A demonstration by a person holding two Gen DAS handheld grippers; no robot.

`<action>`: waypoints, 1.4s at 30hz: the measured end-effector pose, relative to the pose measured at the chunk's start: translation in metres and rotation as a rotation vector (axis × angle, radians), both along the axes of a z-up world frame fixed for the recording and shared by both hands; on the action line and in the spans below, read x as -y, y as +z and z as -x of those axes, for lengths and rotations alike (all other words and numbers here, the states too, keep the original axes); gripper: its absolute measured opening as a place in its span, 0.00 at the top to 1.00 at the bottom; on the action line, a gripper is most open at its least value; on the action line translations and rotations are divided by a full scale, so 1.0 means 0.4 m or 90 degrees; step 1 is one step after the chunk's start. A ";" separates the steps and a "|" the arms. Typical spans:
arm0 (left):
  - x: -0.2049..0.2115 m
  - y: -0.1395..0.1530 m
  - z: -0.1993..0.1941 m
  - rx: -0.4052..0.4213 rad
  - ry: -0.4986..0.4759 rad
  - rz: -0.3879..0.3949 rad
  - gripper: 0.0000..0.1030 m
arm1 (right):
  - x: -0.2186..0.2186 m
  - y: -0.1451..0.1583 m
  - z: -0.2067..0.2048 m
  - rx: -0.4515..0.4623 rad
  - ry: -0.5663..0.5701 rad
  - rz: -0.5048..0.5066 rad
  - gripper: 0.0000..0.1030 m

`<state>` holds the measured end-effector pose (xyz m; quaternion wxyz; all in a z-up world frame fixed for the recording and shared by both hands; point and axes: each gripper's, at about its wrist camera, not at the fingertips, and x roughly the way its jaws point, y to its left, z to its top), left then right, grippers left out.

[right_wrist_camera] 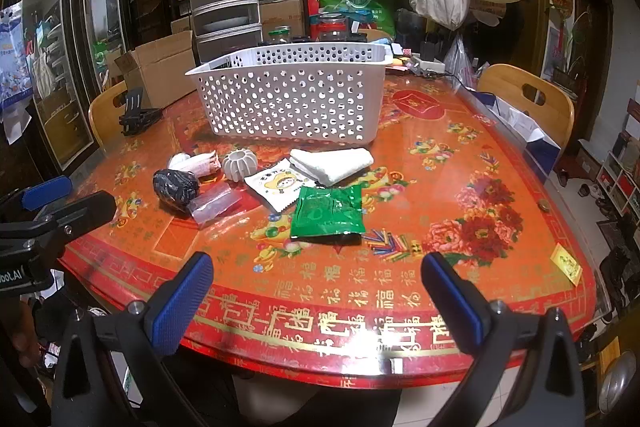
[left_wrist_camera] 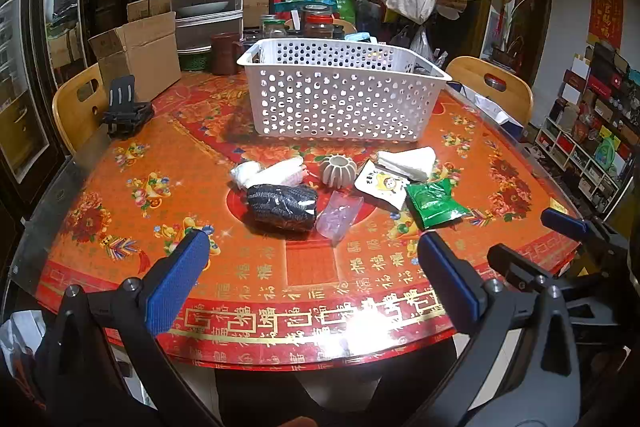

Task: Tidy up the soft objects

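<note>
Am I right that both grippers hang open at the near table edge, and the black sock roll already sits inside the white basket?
Not quite. The black sock roll lies on the table in front of the white basket, not inside it, as the left wrist view shows. The left gripper and right gripper do hang open at the near edge.

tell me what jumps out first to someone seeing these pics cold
The white perforated basket stands out at the far middle of the bright red-and-gold table. In front of it lies a cluster of small things: a black knitted roll, a green packet and a folded white cloth. Both tongs, left and right, hover open at the near edge.
</note>
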<state>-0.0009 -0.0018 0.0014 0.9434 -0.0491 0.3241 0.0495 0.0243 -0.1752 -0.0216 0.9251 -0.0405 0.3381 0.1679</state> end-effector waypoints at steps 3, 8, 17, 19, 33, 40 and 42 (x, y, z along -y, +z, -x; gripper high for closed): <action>-0.001 0.000 0.001 0.000 0.000 0.000 0.00 | 0.000 0.000 0.000 0.000 0.000 0.000 0.00; 0.000 0.001 0.000 0.000 0.000 0.000 0.00 | 0.000 0.000 -0.001 -0.001 0.000 0.000 0.00; 0.001 0.002 -0.001 0.004 -0.001 0.002 0.00 | -0.001 0.000 -0.001 -0.001 0.000 0.000 0.00; 0.002 0.002 -0.001 0.003 -0.001 0.002 0.00 | -0.001 0.000 -0.001 -0.001 0.000 0.001 0.00; -0.023 0.008 0.020 0.041 -0.004 0.014 0.00 | -0.003 -0.001 -0.001 0.000 0.000 0.000 0.00; -0.070 -0.004 0.020 0.109 0.085 -0.047 0.00 | 0.003 -0.026 -0.008 0.011 -0.010 -0.012 0.00; -0.105 -0.041 -0.020 0.046 0.072 -0.030 0.00 | 0.009 -0.047 -0.027 0.005 -0.009 -0.025 0.00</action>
